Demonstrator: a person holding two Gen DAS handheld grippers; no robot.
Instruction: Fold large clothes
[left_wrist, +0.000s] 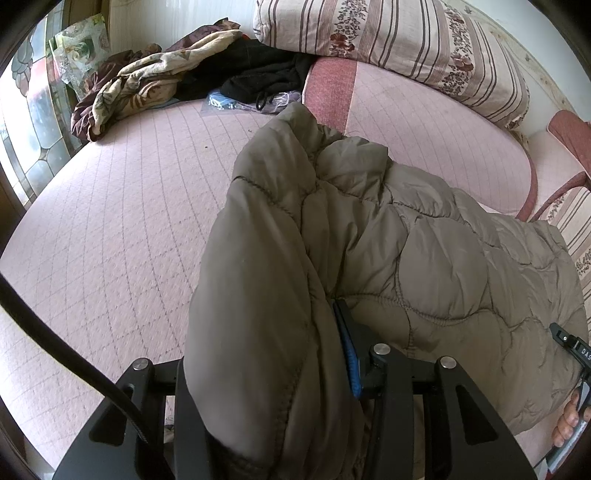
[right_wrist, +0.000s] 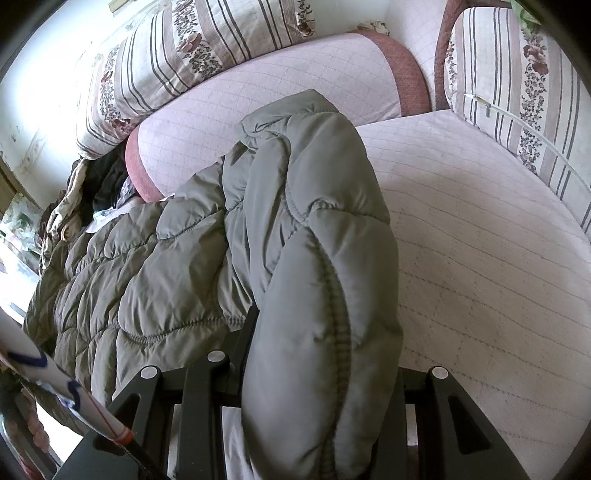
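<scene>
Closest in the left wrist view, the left gripper (left_wrist: 280, 369) is clamped on a thick fold of an olive-grey quilted puffer jacket (left_wrist: 388, 251), the padded cloth bulging up between its black fingers (left_wrist: 349, 343), one of which shows a blue pad. In the right wrist view the right gripper (right_wrist: 317, 373) likewise pinches a fat roll of the same puffer jacket (right_wrist: 295, 229), which fills the gap between its jaws. Between the two grips the jacket stretches across and rests on the pink quilted bed cover (left_wrist: 122, 229). At the lower right edge of the left view, a person's hand (left_wrist: 567, 424) grips the other tool's handle. Farther off, a crumpled beige and maroon blanket (left_wrist: 129, 92) and a black garment (left_wrist: 266, 74) lie heaped at the far side of the bed, a small clear plastic bag (left_wrist: 221, 101) just beside them. Behind sits a striped floral cushion (left_wrist: 406, 44).
</scene>
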